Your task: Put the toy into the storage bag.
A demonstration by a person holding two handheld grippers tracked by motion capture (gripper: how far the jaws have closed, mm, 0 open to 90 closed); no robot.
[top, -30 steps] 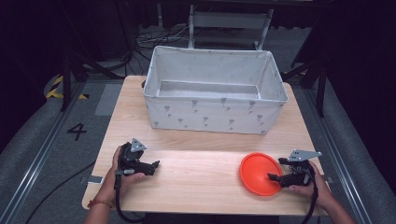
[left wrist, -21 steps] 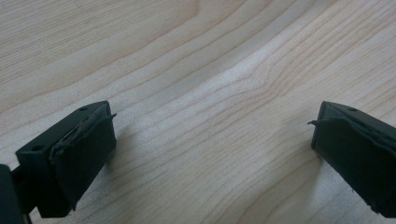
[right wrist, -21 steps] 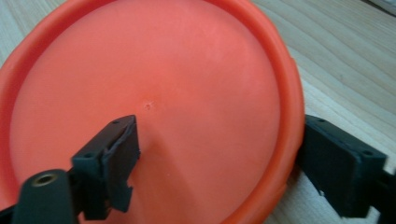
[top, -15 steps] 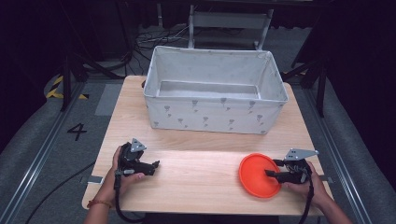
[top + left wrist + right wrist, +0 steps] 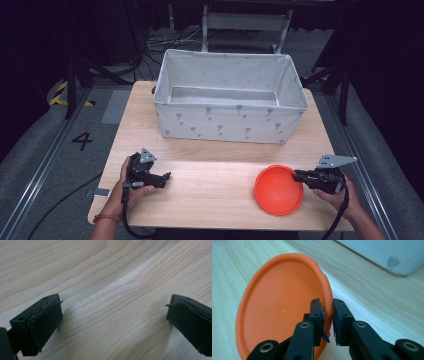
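While the grip looks this thin, slip is the main worry.

Plate (image 5: 278, 190): orange, on table (image 5: 210, 190) near front right edge; bin (image 5: 229, 102) well apart, behind it.

R gripper (image 5: 327, 315): jaws nearly closed across plate rim, one inside, one outside; whether pads truly pinch it — can't tell, a sliver of gap shows.

L gripper (image 5: 112, 312): jaws wide apart, nothing between, just bare wood below; resting at front left.

Risk 1: bite sits only on the rim edge, so plate could pivot or drop on lift.

Risk 2: smooth plastic + worn pads (image 5: 322, 315) = slide-out if tilted fast.

Risk 3: plate swinging low may clip bin wall if carried that way.

Fix (my guess): deeper bite, slow lift, keep level.
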